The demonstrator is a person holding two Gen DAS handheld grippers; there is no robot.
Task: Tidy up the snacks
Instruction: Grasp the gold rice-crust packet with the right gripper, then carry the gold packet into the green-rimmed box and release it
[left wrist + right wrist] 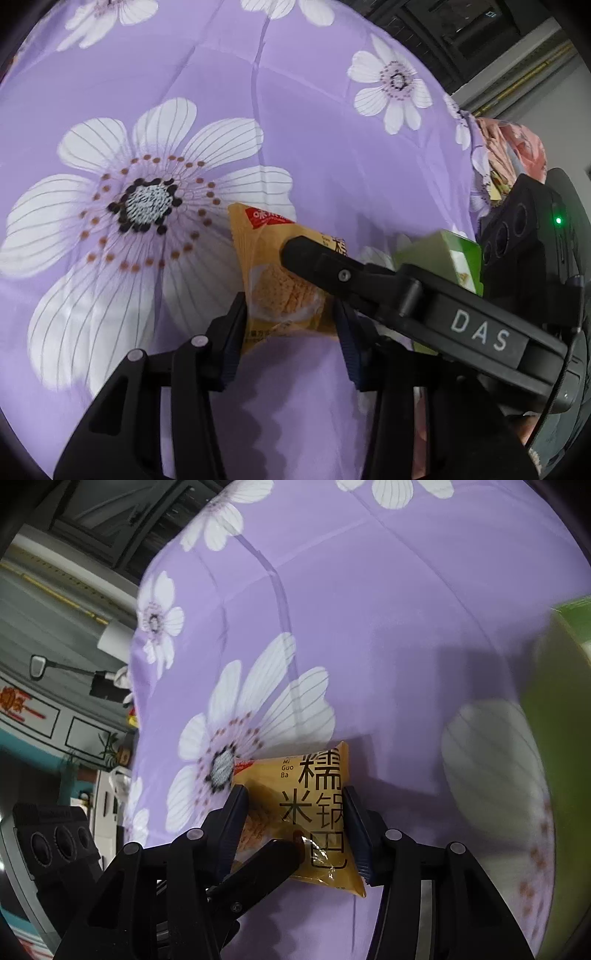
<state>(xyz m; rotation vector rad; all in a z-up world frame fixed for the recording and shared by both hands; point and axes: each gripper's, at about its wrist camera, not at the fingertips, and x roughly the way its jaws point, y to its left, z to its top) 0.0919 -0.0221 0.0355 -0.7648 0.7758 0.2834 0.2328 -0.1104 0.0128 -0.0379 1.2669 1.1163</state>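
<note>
An orange rice-cracker snack packet [271, 266] lies on the purple flowered cloth [303, 122]. My left gripper [290, 332] has its fingers pressed against both sides of the packet's near end. The right gripper's finger [306, 254] crosses over the packet from the right. In the right wrist view the same packet [314, 794] sits between my right gripper's [293, 827] fingers, which touch both its sides. The left gripper's finger [273, 860] reaches in over the packet's near left corner.
A green box [450, 254] stands to the right of the packet, behind the right gripper; it shows blurred at the right edge of the right wrist view [561, 709]. The cloth's edge drops off at the far right [476, 166], with room furniture beyond.
</note>
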